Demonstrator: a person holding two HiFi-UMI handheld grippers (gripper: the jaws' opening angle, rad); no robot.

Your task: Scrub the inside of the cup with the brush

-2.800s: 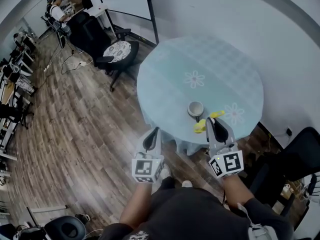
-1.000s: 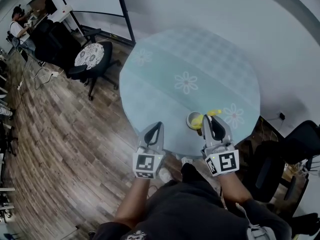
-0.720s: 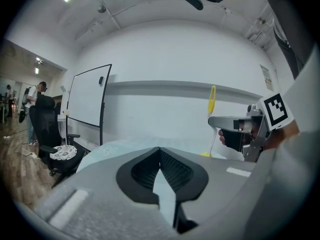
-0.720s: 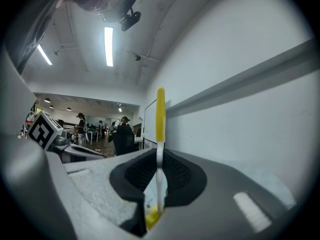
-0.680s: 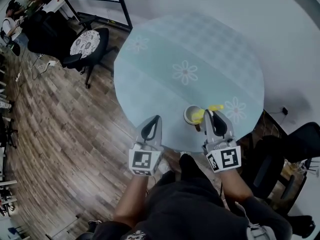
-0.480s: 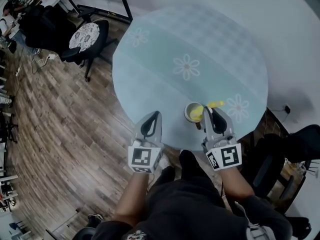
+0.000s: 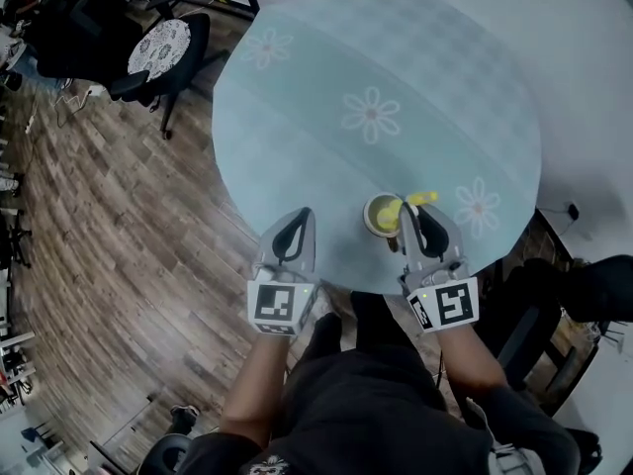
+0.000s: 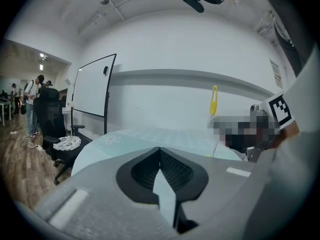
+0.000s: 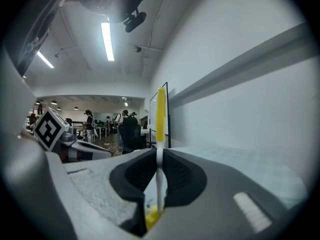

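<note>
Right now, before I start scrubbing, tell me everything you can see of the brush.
The brush has a yellow, plastic-looking handle end, a thin white shaft and a yellow lower end. It stands roughly upright, with the right hand-held gripper shut on the white shaft. In the head view its yellow lower end seems to sit inside the cup, and the handle tip pokes out past the rim to the right. Bristles cannot be made out.

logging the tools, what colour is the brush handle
Yellow, with a white stem lower down; the right gripper view shows the brush handle best.
</note>
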